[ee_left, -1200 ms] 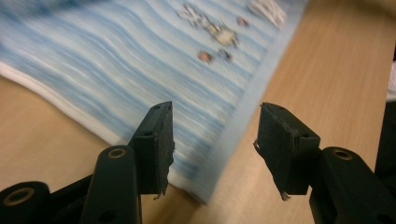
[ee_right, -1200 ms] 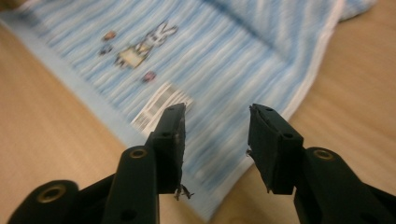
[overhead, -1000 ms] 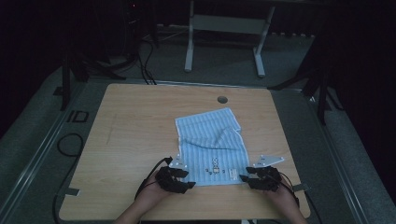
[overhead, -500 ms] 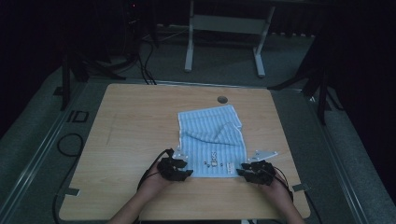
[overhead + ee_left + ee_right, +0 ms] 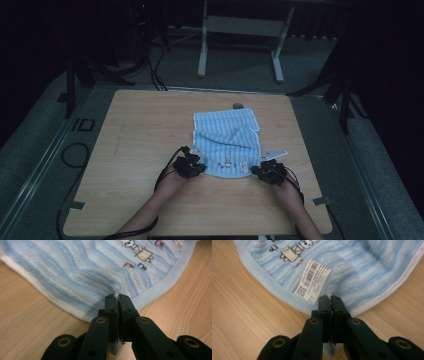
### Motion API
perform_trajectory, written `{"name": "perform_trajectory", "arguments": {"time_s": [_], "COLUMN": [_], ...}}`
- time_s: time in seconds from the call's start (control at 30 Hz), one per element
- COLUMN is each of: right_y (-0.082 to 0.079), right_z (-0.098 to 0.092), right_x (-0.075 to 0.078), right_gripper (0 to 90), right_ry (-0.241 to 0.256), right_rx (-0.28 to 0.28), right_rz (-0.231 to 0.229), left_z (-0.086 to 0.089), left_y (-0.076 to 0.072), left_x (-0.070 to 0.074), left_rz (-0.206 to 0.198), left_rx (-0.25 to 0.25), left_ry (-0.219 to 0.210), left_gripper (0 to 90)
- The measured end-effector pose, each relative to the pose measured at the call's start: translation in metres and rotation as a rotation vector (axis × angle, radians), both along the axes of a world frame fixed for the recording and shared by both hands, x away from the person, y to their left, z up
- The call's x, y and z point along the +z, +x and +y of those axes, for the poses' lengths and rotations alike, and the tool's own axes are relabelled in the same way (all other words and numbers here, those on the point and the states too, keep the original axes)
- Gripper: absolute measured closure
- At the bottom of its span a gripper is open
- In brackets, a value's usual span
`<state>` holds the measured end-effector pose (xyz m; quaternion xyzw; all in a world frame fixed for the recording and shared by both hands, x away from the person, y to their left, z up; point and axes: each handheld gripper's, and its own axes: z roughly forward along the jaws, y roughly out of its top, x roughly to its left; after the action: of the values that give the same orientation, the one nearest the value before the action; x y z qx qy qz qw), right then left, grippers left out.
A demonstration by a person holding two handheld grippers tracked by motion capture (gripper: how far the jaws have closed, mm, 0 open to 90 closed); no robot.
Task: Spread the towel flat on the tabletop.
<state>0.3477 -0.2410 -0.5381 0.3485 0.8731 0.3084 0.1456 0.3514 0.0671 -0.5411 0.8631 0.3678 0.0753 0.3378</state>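
Observation:
A light blue striped towel [image 5: 226,142] with small cartoon figures lies partly folded on the wooden table [image 5: 135,145]. My left gripper [image 5: 192,167] is shut on the towel's near left corner [image 5: 100,287]. My right gripper [image 5: 265,171] is shut on the near right corner [image 5: 352,280]. A white barcode label [image 5: 312,281] lies on the towel just beyond the right jaws. In both gripper views a bit of cloth is pinched between the closed black jaws.
A small round grommet [image 5: 238,106] sits at the table's far edge. A white tag or paper piece [image 5: 276,153] lies right of the towel. Cables [image 5: 75,155] run left of the table, and a white table frame [image 5: 240,30] stands beyond.
Both grippers have moved away from me across the table with the towel's near corners, and the towel has bunched up into a shorter, folded shape.

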Motion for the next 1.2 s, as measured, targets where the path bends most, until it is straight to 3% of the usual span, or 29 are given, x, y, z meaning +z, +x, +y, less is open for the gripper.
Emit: {"name": "perform_trajectory", "arguments": {"time_s": [0.23, 0.43, 0.6, 0.73, 0.83, 0.9, 0.97, 1.03, 1.1, 1.2], "right_y": [-0.019, -0.052, -0.082, -0.107, -0.125, -0.135, -0.144, -0.152, -0.158, -0.155], "right_z": [-0.011, -0.018, -0.027, -0.034, -0.04, -0.042, -0.044, -0.045, -0.045, -0.049], "right_x": [0.032, 0.053, 0.058, 0.055, 0.053, 0.049, 0.043, 0.036, 0.03, 0.03], "right_gripper": [88.2, 88.0, 88.0, 87.9, 87.7, 87.5, 87.2, 86.4, 83.2, 72.5], "right_ry": [0.064, 0.103, 0.126, 0.114, 0.113, 0.114, 0.115, 0.114, 0.11, 0.15], "right_rx": [0.016, 0.051, 0.061, 0.064, 0.066, 0.076, 0.077, 0.085, 0.091, 0.076], "right_rz": [-0.066, -0.098, -0.087, -0.071, -0.06, -0.034, -0.011, 0.014, 0.029, 0.038], "left_z": [0.01, 0.019, 0.015, 0.01, 0.006, 0.005, 0.005, 0.004, 0.007, 0.015], "left_y": [-0.023, -0.058, -0.087, -0.108, -0.126, -0.137, -0.145, -0.153, -0.155, -0.147], "left_x": [0.033, 0.059, 0.058, 0.054, 0.051, 0.048, 0.045, 0.041, 0.041, 0.045], "left_rz": [-0.037, -0.058, -0.028, 0.004, 0.037, 0.056, 0.104, 0.111, 0.141, 0.08], "left_rx": [-0.031, -0.053, -0.113, -0.145, -0.189, -0.218, -0.24, -0.254, -0.285, -0.237], "left_ry": [-0.083, -0.135, -0.137, -0.17, -0.159, -0.143, -0.157, -0.136, -0.173, -0.149], "left_gripper": [87.7, 87.6, 87.5, 87.4, 87.3, 87.1, 86.8, 86.0, 79.7, 64.0]}}
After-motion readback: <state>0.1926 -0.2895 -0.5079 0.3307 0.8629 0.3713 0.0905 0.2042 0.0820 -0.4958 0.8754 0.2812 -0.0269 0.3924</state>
